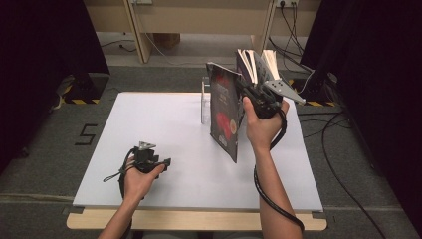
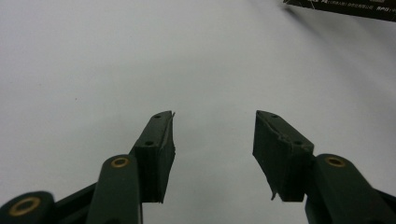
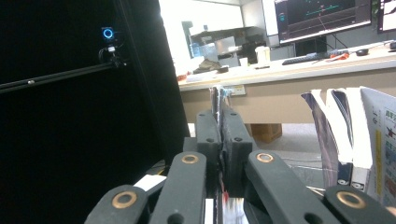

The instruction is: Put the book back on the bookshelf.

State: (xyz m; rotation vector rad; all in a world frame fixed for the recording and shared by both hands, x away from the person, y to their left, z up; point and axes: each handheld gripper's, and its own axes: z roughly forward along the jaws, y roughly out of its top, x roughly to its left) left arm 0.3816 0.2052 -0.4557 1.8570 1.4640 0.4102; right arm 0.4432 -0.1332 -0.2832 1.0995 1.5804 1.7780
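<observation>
A thin magazine (image 1: 224, 115) with a dark cover and red artwork hangs upright above the white table (image 1: 149, 124), its lower corner pointing down. My right gripper (image 1: 243, 88) is shut on its upper right edge. In the right gripper view the jaws pinch that thin edge (image 3: 219, 100) between them. My left gripper (image 1: 166, 162) rests low at the table's front left, open, with nothing between its fingers. In the left gripper view its jaws (image 2: 215, 135) stand wide over bare white tabletop, and a dark corner of the magazine (image 2: 345, 7) shows at the top right.
Several more magazines or books (image 1: 256, 63) stand fanned just behind the held one, also close on the right in the right gripper view (image 3: 348, 135). A clear stand (image 1: 205, 102) sits at the table's far middle. Black curtains flank both sides; cables lie on the floor at right.
</observation>
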